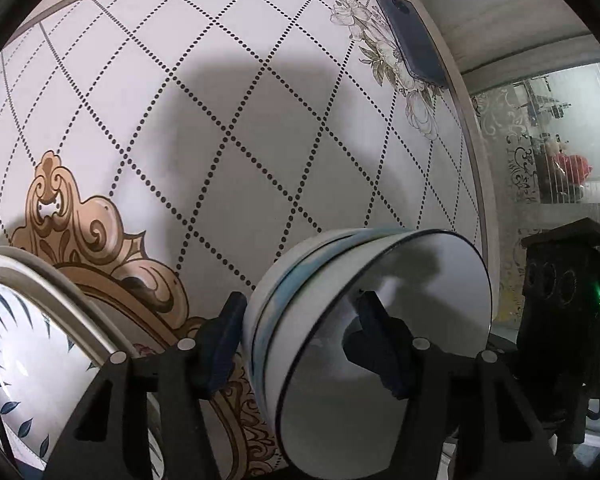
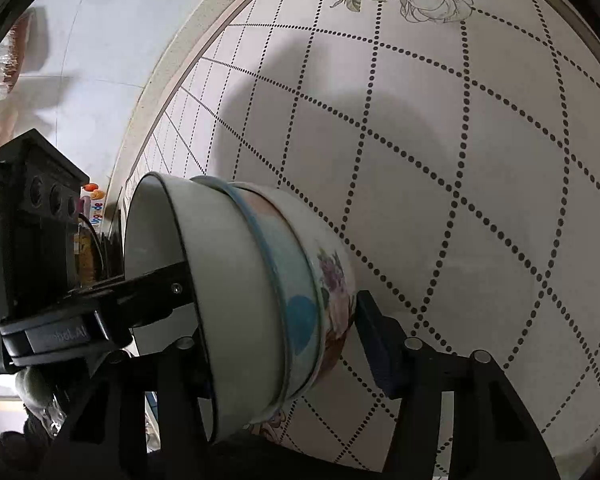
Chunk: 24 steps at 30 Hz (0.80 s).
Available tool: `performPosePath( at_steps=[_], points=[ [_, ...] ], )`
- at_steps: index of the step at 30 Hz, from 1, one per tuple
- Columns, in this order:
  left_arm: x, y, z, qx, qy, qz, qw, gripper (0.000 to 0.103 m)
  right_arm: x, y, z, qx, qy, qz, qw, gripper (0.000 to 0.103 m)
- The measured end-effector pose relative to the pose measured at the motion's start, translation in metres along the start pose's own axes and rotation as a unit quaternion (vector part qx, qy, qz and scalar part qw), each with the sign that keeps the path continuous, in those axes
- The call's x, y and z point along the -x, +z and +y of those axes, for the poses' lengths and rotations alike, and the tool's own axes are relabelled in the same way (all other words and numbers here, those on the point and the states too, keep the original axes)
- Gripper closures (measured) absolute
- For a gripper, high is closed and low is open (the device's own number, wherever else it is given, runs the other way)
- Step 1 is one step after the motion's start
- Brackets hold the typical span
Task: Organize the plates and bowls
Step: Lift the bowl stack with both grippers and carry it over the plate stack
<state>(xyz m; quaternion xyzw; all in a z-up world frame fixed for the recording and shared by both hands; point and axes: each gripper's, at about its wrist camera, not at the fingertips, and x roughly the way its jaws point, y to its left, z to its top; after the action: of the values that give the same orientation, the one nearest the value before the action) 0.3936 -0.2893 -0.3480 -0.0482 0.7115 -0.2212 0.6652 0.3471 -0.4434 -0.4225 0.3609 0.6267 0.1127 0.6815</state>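
Note:
A stack of three nested bowls [image 1: 340, 304] is held tilted on its side above the patterned table. The inner bowl is white with a dark rim, the middle one has blue marks, the outer one [image 2: 334, 292] has a flower print. My left gripper [image 1: 300, 332] is shut on the stack's wall, one finger inside and one outside. My right gripper [image 2: 280, 340] is also shut across the same stack [image 2: 252, 280] from the other side. A white plate with blue leaves [image 1: 24, 360] lies at the lower left of the left wrist view.
The table [image 1: 260, 120] has a dotted diamond pattern with flower prints. A dark phone [image 1: 414, 36] lies near its far edge. Beyond the edge are a floor and glass panels. Each gripper's body shows in the other's view [image 2: 32, 232].

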Motion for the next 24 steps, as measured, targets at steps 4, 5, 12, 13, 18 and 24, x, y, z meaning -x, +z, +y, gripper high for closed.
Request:
performPosePath(
  at_steps=[4,5,12,13,18,24],
  points=[
    [0.003,-0.001,0.002,0.01,0.005,0.004,0.9999,0.05,-0.003,-0.001,0.001,-0.009,0.001,-0.001,1.0,0.044],
    [0.004,-0.002,0.004,0.009,0.007,0.003,0.9999,0.05,-0.004,-0.001,0.002,-0.009,0.001,0.001,1.0,0.044],
    [0.021,-0.006,0.008,0.013,0.013,-0.007,0.9998,0.05,-0.006,-0.002,0.01,-0.01,0.004,-0.001,1.0,0.044],
    [0.026,-0.008,0.01,0.014,0.013,-0.009,0.9998,0.05,-0.005,-0.002,0.013,-0.01,0.005,-0.003,1.0,0.044],
    [0.047,-0.008,0.016,0.023,0.011,-0.025,0.9994,0.05,-0.001,0.002,0.032,0.004,0.005,-0.006,1.0,0.044],
    [0.08,-0.014,0.038,0.051,0.007,-0.058,0.997,0.05,-0.001,0.006,0.069,0.04,0.007,-0.001,0.999,0.044]
  ],
)
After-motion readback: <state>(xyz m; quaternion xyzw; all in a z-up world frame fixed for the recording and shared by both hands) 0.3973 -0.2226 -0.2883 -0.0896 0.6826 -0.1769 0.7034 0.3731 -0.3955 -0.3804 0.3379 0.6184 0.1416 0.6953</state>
